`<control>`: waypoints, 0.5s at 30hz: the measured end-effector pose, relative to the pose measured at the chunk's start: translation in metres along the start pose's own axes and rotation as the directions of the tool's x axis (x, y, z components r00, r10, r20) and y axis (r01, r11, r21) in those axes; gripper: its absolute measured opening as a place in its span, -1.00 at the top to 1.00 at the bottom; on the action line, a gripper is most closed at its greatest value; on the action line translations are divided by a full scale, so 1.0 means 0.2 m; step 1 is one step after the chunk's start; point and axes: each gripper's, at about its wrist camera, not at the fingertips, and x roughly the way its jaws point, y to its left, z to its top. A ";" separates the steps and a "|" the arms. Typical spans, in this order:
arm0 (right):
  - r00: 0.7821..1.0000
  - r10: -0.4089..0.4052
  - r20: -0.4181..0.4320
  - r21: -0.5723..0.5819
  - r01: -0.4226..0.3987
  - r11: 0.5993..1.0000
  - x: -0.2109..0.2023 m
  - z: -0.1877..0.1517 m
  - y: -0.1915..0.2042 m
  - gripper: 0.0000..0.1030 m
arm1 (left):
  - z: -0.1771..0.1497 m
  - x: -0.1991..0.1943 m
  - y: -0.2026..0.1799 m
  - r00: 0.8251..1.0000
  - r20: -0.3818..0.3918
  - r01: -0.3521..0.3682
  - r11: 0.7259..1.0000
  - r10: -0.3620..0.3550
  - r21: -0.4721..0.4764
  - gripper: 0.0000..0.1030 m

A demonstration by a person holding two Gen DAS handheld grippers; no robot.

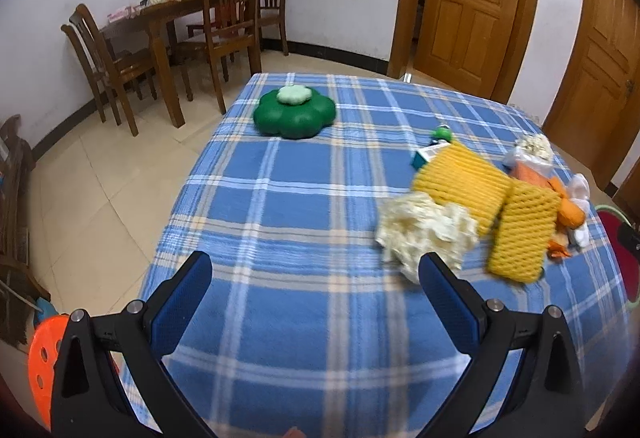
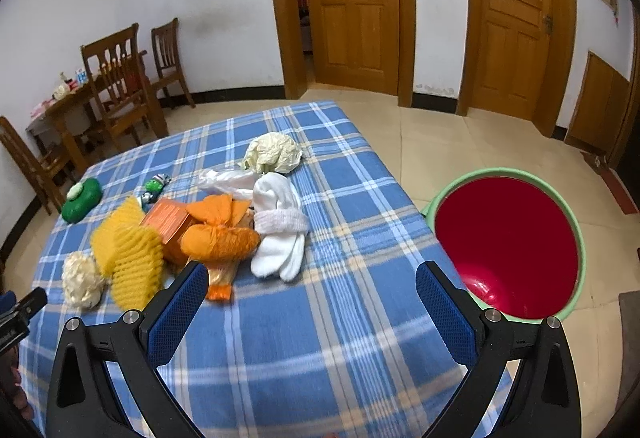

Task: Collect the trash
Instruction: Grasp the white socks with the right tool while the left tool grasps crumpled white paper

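Note:
A pile of trash lies on a blue plaid tablecloth [image 2: 320,318]: yellow foam netting [image 1: 472,181] [image 2: 128,258], a cream crumpled wad [image 1: 424,230] [image 2: 80,282], an orange bag [image 2: 220,240], an orange box [image 2: 168,217], a white sock bundle [image 2: 280,226], clear plastic [image 2: 228,179] and a second crumpled cream wad [image 2: 274,151]. My left gripper [image 1: 316,278] is open, low over the cloth, its right finger just in front of the cream wad. My right gripper [image 2: 312,286] is open too, near the sock bundle and orange bag. A red-lined green bin [image 2: 508,246] stands on the floor at the table's right.
A green flower-shaped container [image 1: 294,113] [image 2: 82,199] sits at the far left of the table, a small green toy [image 2: 156,183] near it. Wooden chairs [image 1: 232,21] and a dining table [image 1: 160,13] stand by the wall. Wooden doors [image 2: 352,1] are behind. An orange stool [image 1: 44,354] is at the left.

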 end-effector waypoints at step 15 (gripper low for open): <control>0.998 -0.008 -0.058 -0.065 0.004 0.998 0.21 0.07 0.07 -0.72 | 0.10 0.17 -0.27 0.985 -0.060 0.170 0.976 -0.163 0.138 -0.95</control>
